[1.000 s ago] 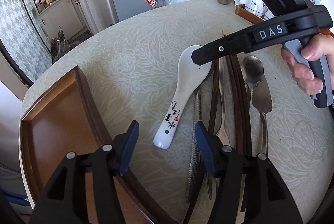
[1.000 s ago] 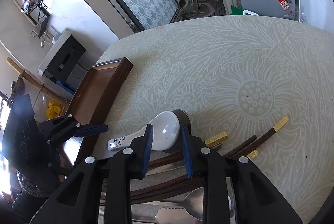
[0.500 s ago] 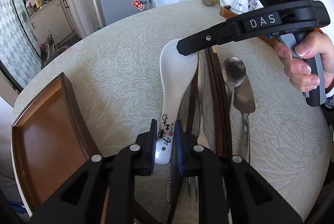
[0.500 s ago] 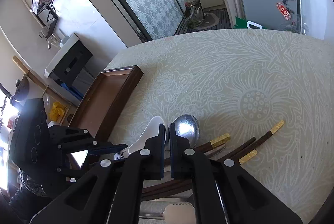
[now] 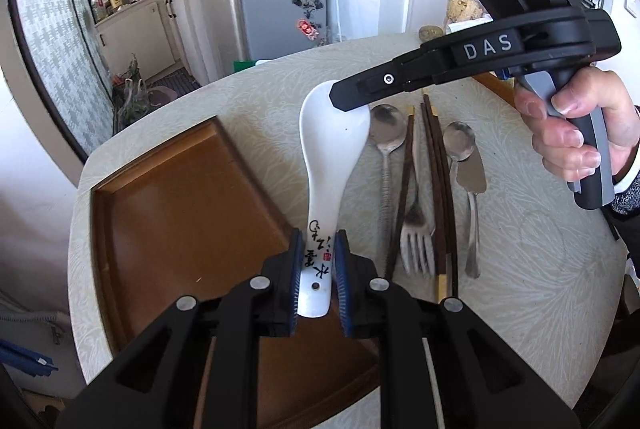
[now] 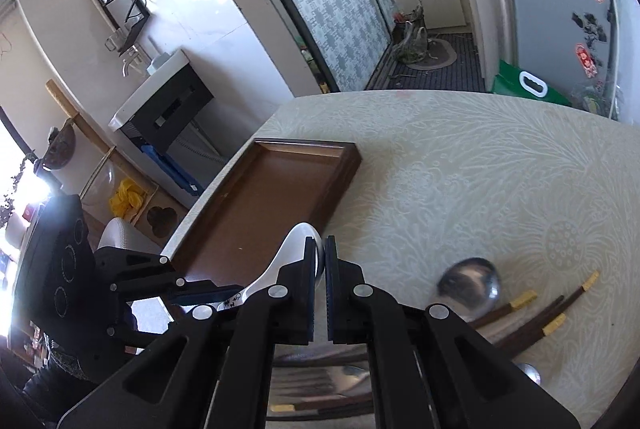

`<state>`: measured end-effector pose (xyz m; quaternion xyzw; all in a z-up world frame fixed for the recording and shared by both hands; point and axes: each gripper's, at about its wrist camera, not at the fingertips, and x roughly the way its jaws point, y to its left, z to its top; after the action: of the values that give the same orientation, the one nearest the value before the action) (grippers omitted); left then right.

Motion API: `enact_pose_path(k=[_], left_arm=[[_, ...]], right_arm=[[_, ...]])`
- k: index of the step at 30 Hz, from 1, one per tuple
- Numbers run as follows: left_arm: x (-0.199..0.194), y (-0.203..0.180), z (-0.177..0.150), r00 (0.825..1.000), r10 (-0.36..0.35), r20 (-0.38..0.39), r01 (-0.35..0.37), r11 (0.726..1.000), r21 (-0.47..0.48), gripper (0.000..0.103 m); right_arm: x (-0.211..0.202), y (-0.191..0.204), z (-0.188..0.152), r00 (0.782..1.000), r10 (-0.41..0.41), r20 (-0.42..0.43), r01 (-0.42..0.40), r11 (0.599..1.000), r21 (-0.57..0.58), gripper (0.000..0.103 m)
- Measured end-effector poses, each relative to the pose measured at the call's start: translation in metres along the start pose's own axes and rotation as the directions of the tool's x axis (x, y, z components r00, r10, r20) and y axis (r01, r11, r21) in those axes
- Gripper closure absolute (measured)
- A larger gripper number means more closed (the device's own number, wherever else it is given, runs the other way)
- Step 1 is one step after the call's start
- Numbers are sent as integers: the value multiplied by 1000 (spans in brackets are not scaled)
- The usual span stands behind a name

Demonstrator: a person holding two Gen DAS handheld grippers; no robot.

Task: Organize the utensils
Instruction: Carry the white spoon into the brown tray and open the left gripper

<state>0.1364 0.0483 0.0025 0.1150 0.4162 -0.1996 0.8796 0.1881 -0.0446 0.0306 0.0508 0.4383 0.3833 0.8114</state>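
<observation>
A white ceramic soup spoon [image 5: 334,153] with black writing on its handle is held off the table by both grippers. My left gripper [image 5: 317,269] is shut on its handle. My right gripper [image 6: 319,261] is shut on the rim of its bowl [image 6: 298,243]; it shows in the left wrist view [image 5: 352,97] at the spoon's far end. The spoon hangs beside the right edge of the brown wooden tray [image 5: 168,213], which also shows in the right wrist view [image 6: 272,197].
On the patterned tablecloth [image 5: 540,269] lie two metal spoons [image 5: 386,133], a fork [image 5: 416,229], dark chopsticks with gold ends [image 5: 440,189] and a butter knife [image 5: 472,189]. The round table's edge [image 6: 360,95] is near the tray.
My left gripper closed on the spoon's handle and my right gripper closed on its bowl. Both lifted the spoon and carried it left, toward the tray.
</observation>
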Motion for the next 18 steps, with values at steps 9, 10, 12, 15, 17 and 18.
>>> enact_pose_path(k=[9, 10, 12, 15, 17, 18], left_arm=[[-7, 58, -48, 996, 68, -49, -75, 985, -158, 86], [-6, 63, -51, 996, 70, -53, -79, 982, -173, 86], [-6, 71, -54, 997, 66, -48, -75, 977, -197, 86], [-6, 77, -57, 996, 72, -47, -81, 975, -206, 86], [-6, 78, -59, 996, 82, -42, -89, 977, -196, 86], [-6, 76, -59, 996, 84, -41, -90, 977, -195, 86]], right_arm=[[89, 42, 21, 990, 72, -118, -79, 996, -52, 99], [96, 44, 23, 989, 74, -127, -81, 995, -53, 99], [106, 45, 24, 987, 75, -140, -83, 996, -46, 99], [118, 47, 24, 985, 58, -161, -67, 997, -49, 98], [124, 47, 22, 984, 45, -175, -56, 997, -59, 98], [126, 48, 21, 983, 34, -179, -46, 997, -61, 98]])
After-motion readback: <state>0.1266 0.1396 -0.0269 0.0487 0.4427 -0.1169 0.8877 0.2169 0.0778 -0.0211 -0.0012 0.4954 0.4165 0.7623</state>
